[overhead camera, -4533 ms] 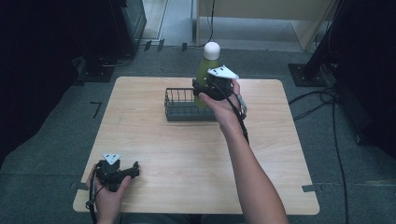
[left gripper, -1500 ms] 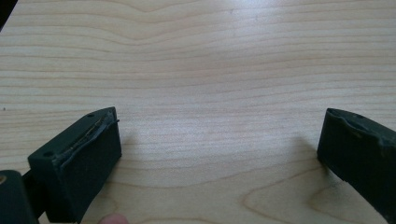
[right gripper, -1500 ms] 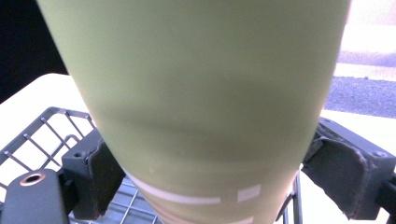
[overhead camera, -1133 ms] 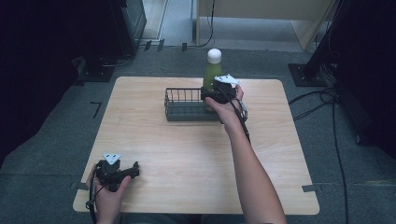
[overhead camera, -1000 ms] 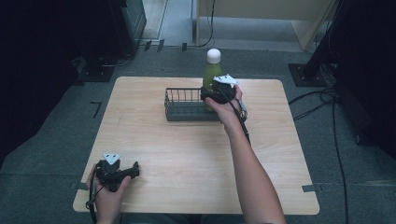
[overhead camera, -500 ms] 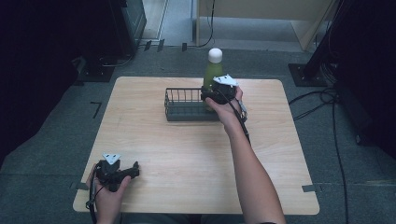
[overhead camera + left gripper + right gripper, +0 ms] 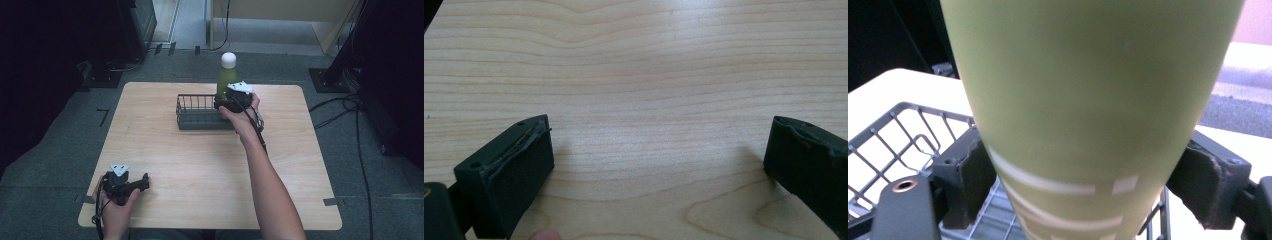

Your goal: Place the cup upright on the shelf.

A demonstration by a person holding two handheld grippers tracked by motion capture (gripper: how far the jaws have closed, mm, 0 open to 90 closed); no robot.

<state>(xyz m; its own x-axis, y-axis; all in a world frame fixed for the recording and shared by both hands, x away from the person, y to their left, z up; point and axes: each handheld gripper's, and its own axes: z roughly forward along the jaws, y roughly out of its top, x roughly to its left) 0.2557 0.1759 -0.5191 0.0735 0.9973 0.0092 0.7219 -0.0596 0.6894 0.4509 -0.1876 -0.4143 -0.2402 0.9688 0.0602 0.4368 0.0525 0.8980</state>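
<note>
Bottle [image 7: 227, 76] stands upright in the wire basket [image 7: 197, 114], at its right end, so your right gripper [image 7: 1088, 180] has just been easing its jaws open, the bottle still between them. Your left gripper [image 7: 131, 185] rests on the tabletop [image 7: 210, 165], jaws wide and empty.

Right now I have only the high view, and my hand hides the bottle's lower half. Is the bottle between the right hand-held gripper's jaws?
Observer: Yes. In the right gripper view the green bottle stands between the pads of the right hand-held gripper. Its jaws have just been opening, and I cannot tell whether they press on it.
Operator: Is it inside the basket?
Observer: It looks so. Wire of the basket shows below it and on both sides.
Operator: And the left one?
Observer: The left hand-held gripper is wide open over bare table, with nothing between its jaws.
</note>
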